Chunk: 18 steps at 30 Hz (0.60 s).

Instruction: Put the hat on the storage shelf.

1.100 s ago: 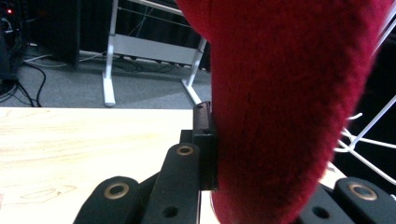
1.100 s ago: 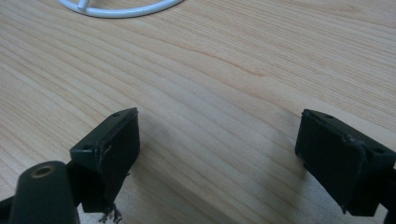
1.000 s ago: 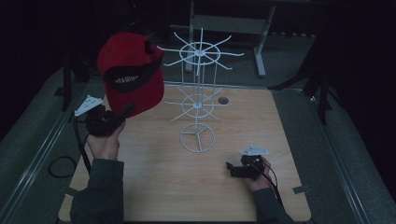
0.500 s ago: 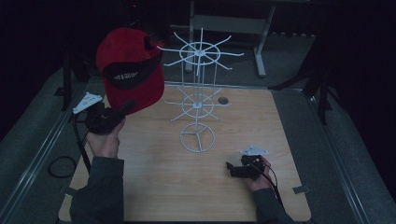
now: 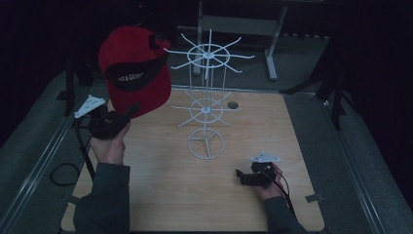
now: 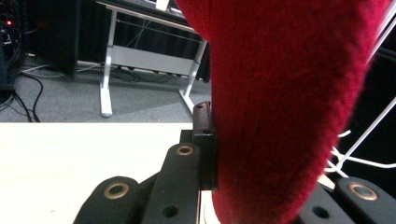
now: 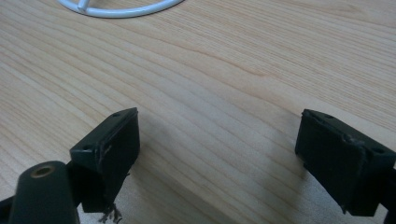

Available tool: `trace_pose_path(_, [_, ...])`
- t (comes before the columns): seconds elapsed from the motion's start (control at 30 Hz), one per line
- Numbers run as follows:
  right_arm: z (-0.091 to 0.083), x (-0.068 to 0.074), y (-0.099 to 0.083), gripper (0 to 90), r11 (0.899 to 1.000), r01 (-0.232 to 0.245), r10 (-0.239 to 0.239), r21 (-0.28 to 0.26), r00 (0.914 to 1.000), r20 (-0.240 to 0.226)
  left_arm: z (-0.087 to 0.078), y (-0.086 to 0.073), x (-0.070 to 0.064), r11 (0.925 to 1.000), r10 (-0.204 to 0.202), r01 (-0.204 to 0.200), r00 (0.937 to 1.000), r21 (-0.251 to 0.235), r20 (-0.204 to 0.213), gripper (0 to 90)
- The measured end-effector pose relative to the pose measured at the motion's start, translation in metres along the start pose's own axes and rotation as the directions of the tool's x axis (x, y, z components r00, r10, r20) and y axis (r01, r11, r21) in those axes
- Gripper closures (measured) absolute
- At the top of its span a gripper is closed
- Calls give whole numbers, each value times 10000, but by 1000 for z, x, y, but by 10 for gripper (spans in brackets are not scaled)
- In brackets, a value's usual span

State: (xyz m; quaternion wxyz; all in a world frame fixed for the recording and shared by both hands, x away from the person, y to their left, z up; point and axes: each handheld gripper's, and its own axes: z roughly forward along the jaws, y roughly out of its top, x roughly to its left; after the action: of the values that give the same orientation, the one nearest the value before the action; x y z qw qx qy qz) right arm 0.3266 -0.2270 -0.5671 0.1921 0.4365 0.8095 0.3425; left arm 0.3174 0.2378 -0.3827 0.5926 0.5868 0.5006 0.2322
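A red cap (image 5: pixel 134 68) with a black band across its front is held up in the upper left of the high view, above the left edge of the wooden counter (image 5: pixel 160 195). It is clamped at its lower edge by the left hand-held gripper (image 5: pixel 130 110), which is gripped by the person's left hand (image 5: pixel 111 146). In the left gripper view the red fabric (image 6: pixel 280 107) is seen pressed between the two black jaws, and thin white wires are visible at the right edge of that frame.

A white wire display stand (image 5: pixel 207 97) is seen at the centre of the high view, just right of the cap, with its round base (image 5: pixel 205 143) resting on the counter and two tiers of spokes above.

The right hand-held gripper (image 5: pixel 239 175) is seen in the lower right of the high view, low over the counter, apart from the stand. In the right gripper view its jaws are spread wide with nothing between them, bare wood (image 7: pixel 224 93) beneath, and an arc of the stand's base (image 7: pixel 121 10) at the top.
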Motion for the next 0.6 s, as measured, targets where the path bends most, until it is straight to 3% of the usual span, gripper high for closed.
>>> trace_pose_path(0.6, [0,0,0,136,10000,-4,4,6,10000,-7,-2,3,-2,9993,-156,159,9998,-340,82,850])
